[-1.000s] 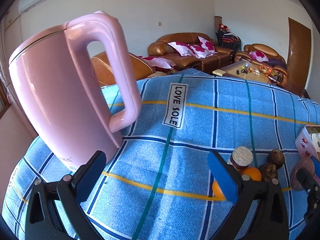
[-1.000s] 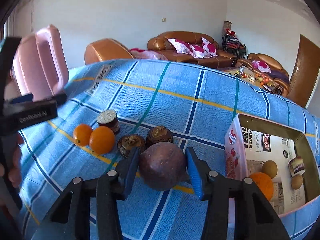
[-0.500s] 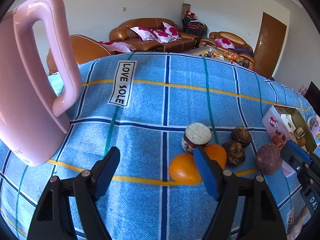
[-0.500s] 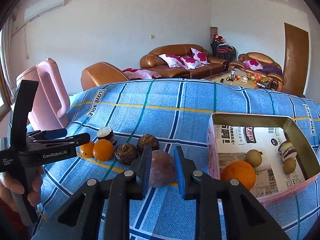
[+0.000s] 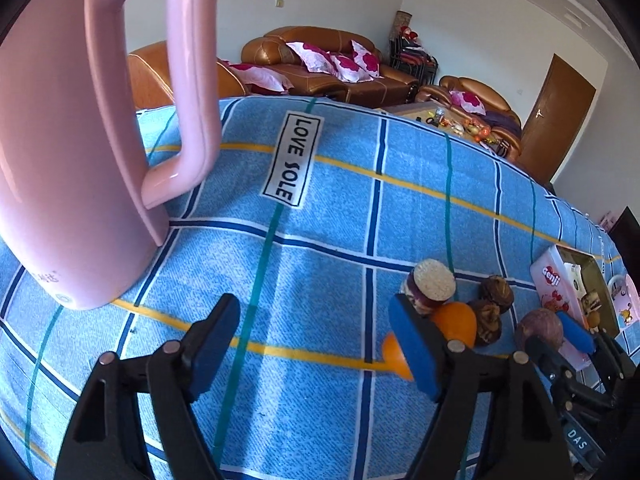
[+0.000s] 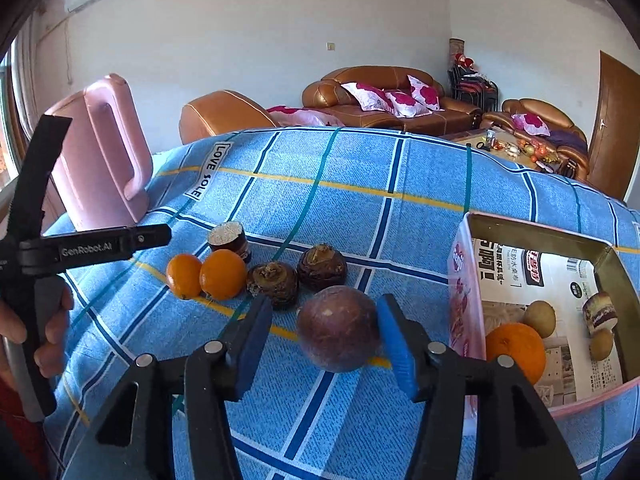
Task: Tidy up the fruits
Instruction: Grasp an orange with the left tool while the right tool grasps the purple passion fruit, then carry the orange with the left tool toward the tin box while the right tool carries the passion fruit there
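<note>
The right gripper [image 6: 326,338] hangs low over a blue checked cloth [image 6: 360,208] spread on the bench, its blue-padded fingers [image 6: 396,344] opening around a round purple fruit [image 6: 338,328] that sits on the cloth; the right pad looks to be just at the fruit's side and the left pad stands clear of it. Just behind the fruit lie 2 brown knobbly bulbs [image 6: 274,282], and left of them 2 oranges [image 6: 222,274] side by side, with a dark cut piece with a pale top [image 6: 230,240] behind the oranges. To the right stands an open pink box [image 6: 464,280] lined with printed paper, holding 1 orange [image 6: 516,350], 2 small yellowish-brown fruits and another dark cut piece. The left gripper [image 5: 316,340] has its fingers wide with nothing between them, only bare cloth, and its right finger partly covers the nearer orange. A tall pink kettle [image 5: 76,140] stands upright at the left. A hand [image 6: 52,334] grips the left tool's handle
</note>
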`<state>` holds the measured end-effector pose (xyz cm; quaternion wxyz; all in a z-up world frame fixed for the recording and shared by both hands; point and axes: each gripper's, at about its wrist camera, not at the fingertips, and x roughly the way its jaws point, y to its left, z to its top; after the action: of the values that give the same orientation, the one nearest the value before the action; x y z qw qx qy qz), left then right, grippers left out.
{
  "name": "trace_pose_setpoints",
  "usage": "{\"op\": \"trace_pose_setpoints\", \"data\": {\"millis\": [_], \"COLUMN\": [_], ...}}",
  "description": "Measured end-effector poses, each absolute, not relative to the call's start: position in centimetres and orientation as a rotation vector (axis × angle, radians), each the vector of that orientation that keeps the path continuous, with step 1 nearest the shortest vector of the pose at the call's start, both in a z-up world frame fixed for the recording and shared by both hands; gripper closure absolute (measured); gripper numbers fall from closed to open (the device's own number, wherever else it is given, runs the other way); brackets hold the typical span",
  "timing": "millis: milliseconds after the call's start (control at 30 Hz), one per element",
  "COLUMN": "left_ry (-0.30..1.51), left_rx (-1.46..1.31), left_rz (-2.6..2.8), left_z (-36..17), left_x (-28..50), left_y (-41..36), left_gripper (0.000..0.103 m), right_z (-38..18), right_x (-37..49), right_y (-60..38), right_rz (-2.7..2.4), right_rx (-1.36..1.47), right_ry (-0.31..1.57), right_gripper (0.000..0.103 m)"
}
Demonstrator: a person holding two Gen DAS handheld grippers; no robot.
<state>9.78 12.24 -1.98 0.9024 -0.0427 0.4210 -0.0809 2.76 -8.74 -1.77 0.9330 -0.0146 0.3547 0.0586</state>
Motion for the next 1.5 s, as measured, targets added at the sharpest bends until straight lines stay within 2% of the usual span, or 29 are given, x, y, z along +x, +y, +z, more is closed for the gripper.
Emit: {"op": "trace_pose_setpoints", "data": {"millis": [333, 433, 467, 533, 733, 900, 1033, 1200, 1500], "left_ry": [0.856, 0.882, 0.888, 0.894, 0.904, 0.893, 0.885, 0.891, 0.655], "left_rx": [0.1, 0.153, 0.172, 0.185, 0.21, 0.186, 0.174, 0.153, 0.017], "left_rz": [-0.331, -0.35, -0.354, -0.36, -0.317, -0.316, -0.363, -0.347, -0.175], "left_z": [-1.7, -2.5, -2.8, -3.1, -4.1, -4.0, -3.9, -3.5, 0.0], "left_x": [8.2, 8.3, 8.3, 8.3, 8.8, 8.8, 8.4, 8.3, 7.5], "left_y": [9.0, 7.8, 7.4, 7.1, 6.7, 6.8, 6.7, 7.0, 10.1], "left_gripper": [0.024, 0.024, 0.024, 0.023, 0.024, 0.033, 0.064, 0.065, 0.065], "right_z": [-3.3, -3.4, -3.4, -3.3, -2.0, -1.2, -1.3, -0.9, 1.6], "right_x": [4.8, 5.0, 4.9, 4.6, 3.0, 2.6, 2.7, 2.2, 0.7], "right_y": [-8.3, -8.3, -8.5, -8.7, -9.8, -10.8, -10.2, -10.3, -12.8], "right_rz": [0.056, 0.038, 0.029, 0.041, 0.057, 0.1, 0.098, 0.12, 0.02], "right_rx": [-0.195, -0.235, -0.246, -0.256, -0.131, 0.02, 0.019, 0.042, 0.091], "right_ry": [0.831, 0.838, 0.836, 0.833, 0.775, 0.742, 0.731, 0.689, 0.517], "right_gripper": [0.044, 0.048, 0.053, 0.054, 0.054, 0.054, 0.053, 0.054, 0.054]}}
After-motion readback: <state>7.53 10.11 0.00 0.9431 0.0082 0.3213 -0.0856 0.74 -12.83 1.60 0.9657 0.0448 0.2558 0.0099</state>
